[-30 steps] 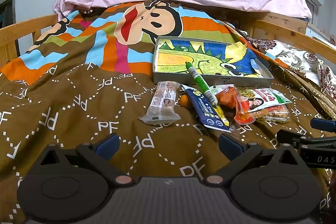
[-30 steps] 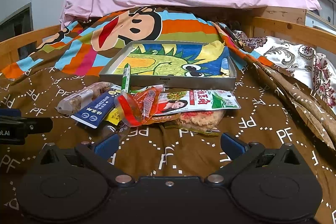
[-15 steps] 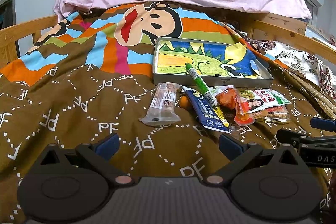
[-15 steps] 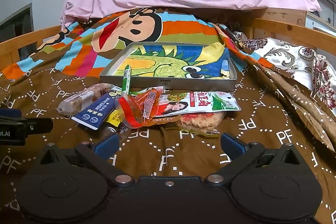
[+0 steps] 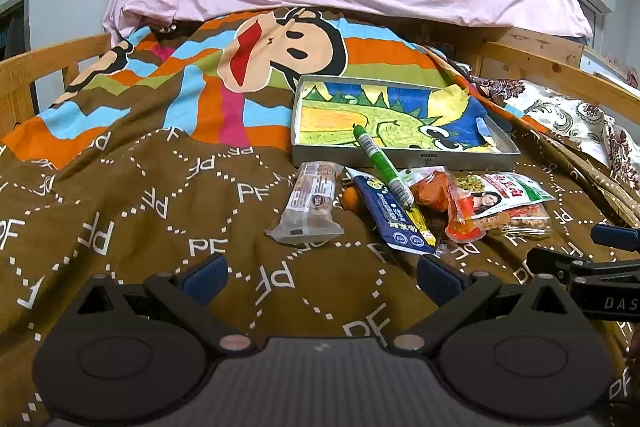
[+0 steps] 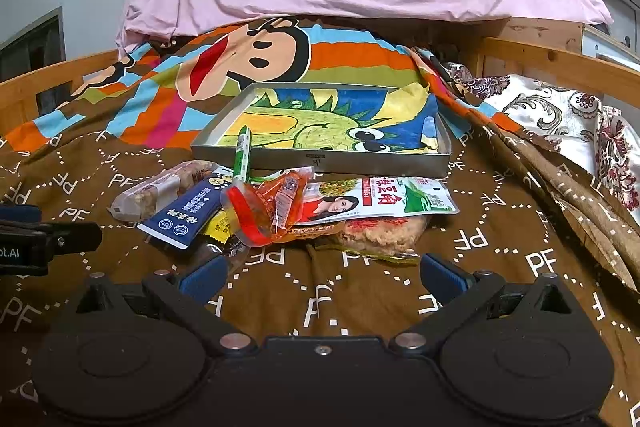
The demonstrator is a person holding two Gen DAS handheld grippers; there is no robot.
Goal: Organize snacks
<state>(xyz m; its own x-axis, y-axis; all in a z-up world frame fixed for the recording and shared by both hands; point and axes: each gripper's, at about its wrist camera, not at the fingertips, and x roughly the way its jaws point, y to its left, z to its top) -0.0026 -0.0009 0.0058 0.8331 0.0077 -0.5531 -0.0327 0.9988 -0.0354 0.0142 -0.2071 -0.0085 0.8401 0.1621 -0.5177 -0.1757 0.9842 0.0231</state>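
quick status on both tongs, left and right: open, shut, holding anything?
Left tongs: open, empty, above the brown blanket.
Right tongs: open, empty, just short of the snack pile.

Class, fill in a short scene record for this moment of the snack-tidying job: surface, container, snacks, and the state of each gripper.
surface: brown patterned blanket on a wooden-framed bed
container: shallow grey tray with a dinosaur picture inside, no snack fully in it
snacks: heaped in front of the tray, several overlapping
green stick: leaning on the tray's front rim
clear-wrapped bar: leftmost of the heap
dark blue packet: beside the bar, under the green stick
red-orange pouch: on top of the heap
left gripper: open, empty
right gripper: open, empty
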